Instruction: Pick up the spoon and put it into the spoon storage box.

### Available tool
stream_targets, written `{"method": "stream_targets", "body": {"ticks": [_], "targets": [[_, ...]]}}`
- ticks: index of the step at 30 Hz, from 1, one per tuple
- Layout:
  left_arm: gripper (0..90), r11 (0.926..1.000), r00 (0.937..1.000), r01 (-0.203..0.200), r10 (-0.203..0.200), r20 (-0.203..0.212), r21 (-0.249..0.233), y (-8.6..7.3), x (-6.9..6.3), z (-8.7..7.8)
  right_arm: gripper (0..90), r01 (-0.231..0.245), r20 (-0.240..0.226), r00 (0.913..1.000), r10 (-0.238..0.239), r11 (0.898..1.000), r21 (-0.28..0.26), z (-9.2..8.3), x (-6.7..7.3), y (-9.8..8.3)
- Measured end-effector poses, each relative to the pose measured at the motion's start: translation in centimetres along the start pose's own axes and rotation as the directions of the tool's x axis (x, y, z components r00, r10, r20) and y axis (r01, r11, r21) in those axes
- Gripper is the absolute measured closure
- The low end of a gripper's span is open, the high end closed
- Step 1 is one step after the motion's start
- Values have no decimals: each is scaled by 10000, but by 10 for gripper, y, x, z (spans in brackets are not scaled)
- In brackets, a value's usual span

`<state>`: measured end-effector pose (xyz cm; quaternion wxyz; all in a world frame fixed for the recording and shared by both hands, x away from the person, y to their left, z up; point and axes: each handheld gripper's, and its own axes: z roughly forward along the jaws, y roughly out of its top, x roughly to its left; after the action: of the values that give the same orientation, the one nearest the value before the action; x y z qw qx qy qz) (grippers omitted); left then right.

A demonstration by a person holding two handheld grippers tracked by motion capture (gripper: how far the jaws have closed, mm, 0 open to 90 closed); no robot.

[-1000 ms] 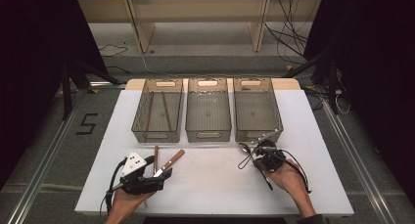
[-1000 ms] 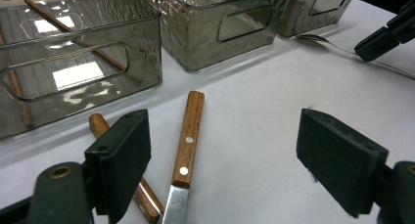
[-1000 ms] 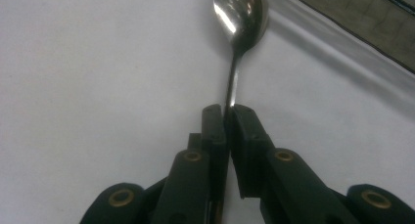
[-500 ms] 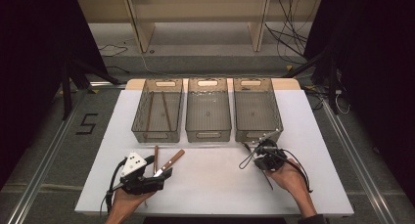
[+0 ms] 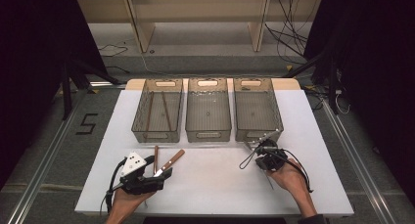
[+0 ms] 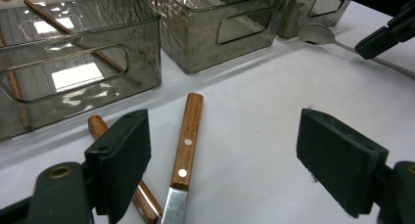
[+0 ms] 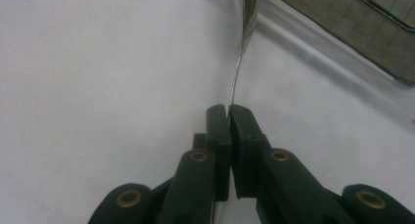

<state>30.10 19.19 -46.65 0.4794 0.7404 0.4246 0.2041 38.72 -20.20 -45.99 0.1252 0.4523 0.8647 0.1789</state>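
Observation:
My left gripper [image 5: 162, 177] [image 6: 230, 158] rests low at the near left of the white table [image 5: 215, 185], its jaws open wide. A wooden-handled knife [image 5: 170, 163] [image 6: 186, 145] lies between the pads, untouched. A second wooden-handled utensil [image 5: 155, 153] [image 6: 98, 128] lies beside it, partly hidden behind the left pad. My right gripper [image 5: 262, 149] [image 7: 228, 109] [image 6: 386, 35] sits in front of the right bin, shut on the thin handle of a metal spoon [image 7: 237, 72] [image 6: 315, 33]. Its jaws have just closed tighter on the handle. The spoon's bowl points toward the bins.
Three smoky clear bins stand in a row at the table's far side: left bin [image 5: 139, 114] [image 6: 73, 72] holds two wooden sticks, middle bin [image 5: 208, 134] [image 6: 230, 23] and right bin [image 5: 252, 134] [image 7: 352, 23] look bare. A cable loops beside the right gripper.
Both hands have kept still. Nothing on the table has visibly shifted.

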Motion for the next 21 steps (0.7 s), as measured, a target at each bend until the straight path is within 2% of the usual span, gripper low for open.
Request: {"method": "stream_targets", "body": {"ticks": [11,14,21], "targets": [[201,10000,10000,14,-15,15,18,0,0,0,900,280,47,9996,-280,9996,101,-2,3,-1],[201,10000,10000,38,-38,16,-11,0,0,0,900,370,-99,9993,-369,9993,97,-3,4,-1],[201,10000,10000,24,-24,1,16,0,0,1,900,503,-296,9982,-513,9981,-348,-13,6,1]]}}
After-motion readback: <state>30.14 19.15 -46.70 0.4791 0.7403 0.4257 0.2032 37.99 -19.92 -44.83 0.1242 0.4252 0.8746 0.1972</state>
